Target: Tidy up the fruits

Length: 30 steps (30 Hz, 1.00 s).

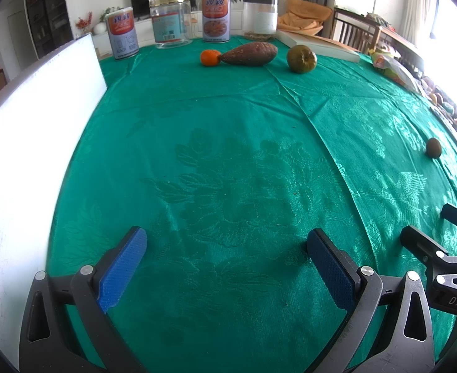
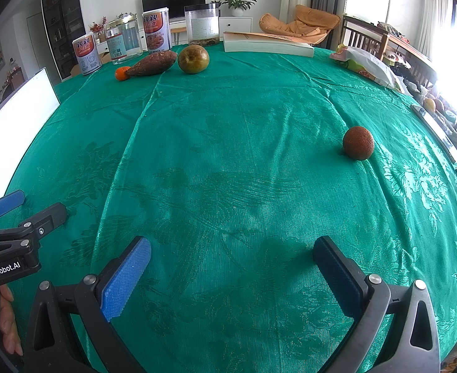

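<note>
Tablecloth [image 1: 228,155]; white board [image 1: 26,155] cropped.

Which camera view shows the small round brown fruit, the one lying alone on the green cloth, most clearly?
The right wrist view: the small brown fruit lies near enough to show its rough skin. In the left wrist view it is only a small dark ball near the right edge.

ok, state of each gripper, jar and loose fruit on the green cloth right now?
Left gripper: open, empty.
Right gripper: open, empty.
Small orange tangerine: on cloth, touching sweet potato.
Brown sweet potato: lying on its side.
Green-brown apple: resting alone.
Rough brown round fruit: apart, right side.
Clear plastic jar: upright, lidded, looks empty.
</note>
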### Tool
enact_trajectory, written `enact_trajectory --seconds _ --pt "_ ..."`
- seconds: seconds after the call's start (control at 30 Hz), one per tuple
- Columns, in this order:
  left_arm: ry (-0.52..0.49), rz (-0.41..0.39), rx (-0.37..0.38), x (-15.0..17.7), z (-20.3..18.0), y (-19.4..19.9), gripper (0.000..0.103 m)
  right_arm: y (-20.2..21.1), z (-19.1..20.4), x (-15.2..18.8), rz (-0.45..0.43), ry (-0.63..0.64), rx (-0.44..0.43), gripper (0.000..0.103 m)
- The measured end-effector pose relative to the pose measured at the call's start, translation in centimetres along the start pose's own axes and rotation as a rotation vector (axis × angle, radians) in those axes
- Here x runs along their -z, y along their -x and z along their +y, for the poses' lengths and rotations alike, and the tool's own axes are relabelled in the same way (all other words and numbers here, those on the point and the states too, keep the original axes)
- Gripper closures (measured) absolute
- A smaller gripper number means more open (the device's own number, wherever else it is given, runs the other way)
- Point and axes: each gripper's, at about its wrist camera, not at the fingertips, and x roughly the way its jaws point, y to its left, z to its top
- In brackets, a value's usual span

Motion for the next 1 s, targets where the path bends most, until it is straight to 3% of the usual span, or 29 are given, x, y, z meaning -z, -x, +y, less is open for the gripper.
enact_trajectory --seconds 0.6,0.67,0.77,1.0 --pt "-0.004 0.002 -0.002 0.1 -0.1 0.1 0.000 0.0 0.0 0.0 -0.001 -0.018 0.002 0.000" --pt "-0.007 0.044 0.011 -0.2 -0.3 0.2 0.001 0.2 -0.3 0.3 -0.004 -0.011 -0.014 0.000" --pt "0.014 0.102 0.095 -2.5 -0.9 0.1 0.001 0.7 -0.6 0.7 -0.023 -0.020 -0.032 0.000" --pt "0.062 0.080 0.226 -13.5 -5.4 -2.6 0.001 0.5 0.2 0.7 -0.013 0.015 -0.015 0.000"
